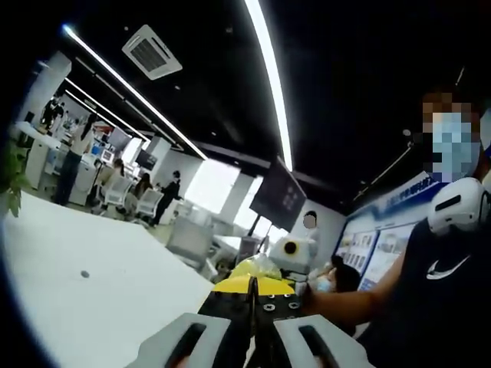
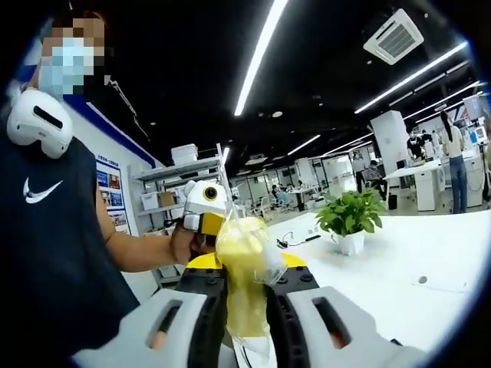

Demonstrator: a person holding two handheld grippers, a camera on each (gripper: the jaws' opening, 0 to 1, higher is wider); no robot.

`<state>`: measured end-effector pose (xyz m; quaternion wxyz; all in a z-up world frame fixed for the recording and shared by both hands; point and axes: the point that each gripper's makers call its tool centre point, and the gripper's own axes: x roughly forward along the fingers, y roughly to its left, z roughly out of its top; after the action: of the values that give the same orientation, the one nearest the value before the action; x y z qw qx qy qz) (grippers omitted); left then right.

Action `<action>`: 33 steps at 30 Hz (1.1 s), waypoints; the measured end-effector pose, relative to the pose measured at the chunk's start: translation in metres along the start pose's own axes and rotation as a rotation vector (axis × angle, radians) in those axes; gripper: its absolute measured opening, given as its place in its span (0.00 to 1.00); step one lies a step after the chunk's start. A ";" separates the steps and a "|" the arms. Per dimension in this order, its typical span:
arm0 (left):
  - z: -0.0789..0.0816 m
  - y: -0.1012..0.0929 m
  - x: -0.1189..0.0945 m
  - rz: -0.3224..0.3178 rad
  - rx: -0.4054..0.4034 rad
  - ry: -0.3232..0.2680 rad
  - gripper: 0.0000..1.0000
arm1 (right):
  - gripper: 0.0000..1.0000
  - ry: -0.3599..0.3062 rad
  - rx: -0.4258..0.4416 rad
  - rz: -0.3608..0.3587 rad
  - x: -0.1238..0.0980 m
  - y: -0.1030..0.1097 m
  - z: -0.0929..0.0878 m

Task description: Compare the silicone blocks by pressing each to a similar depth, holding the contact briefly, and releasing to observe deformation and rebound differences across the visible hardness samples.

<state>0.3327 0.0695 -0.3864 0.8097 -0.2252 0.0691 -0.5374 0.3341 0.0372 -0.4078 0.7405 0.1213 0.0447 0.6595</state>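
In the right gripper view, a soft yellow silicone block in a clear plastic bag stands upright between the jaws of my right gripper, which is shut on it. The bag's top reaches up beside my left gripper, held in a person's hand. In the left gripper view, my left gripper is shut, its black fingers pressed together with nothing thick showing between them. Just past its yellow tips are the yellowish bag and the white right gripper. Whether the left fingers pinch the bag's edge is hidden.
Both grippers are raised above a white table. A potted plant stands on it, with cables beside the pot. A person in a dark shirt stands close behind the grippers. Desks, chairs and people fill the office beyond.
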 end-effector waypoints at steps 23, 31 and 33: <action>-0.006 -0.007 0.000 0.004 0.137 0.054 0.00 | 0.04 0.068 0.051 -0.003 -0.003 0.005 -0.004; -0.005 -0.009 0.004 0.011 0.155 0.033 0.00 | 0.03 0.069 0.064 -0.010 -0.006 0.004 -0.004; -0.006 -0.009 0.004 0.011 0.148 0.044 0.00 | 0.03 0.073 0.061 -0.010 -0.006 0.004 -0.004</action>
<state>0.3250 0.0611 -0.3875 0.8254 -0.1524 0.0482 -0.5414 0.3288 0.0322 -0.4116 0.7377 0.1194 0.0925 0.6580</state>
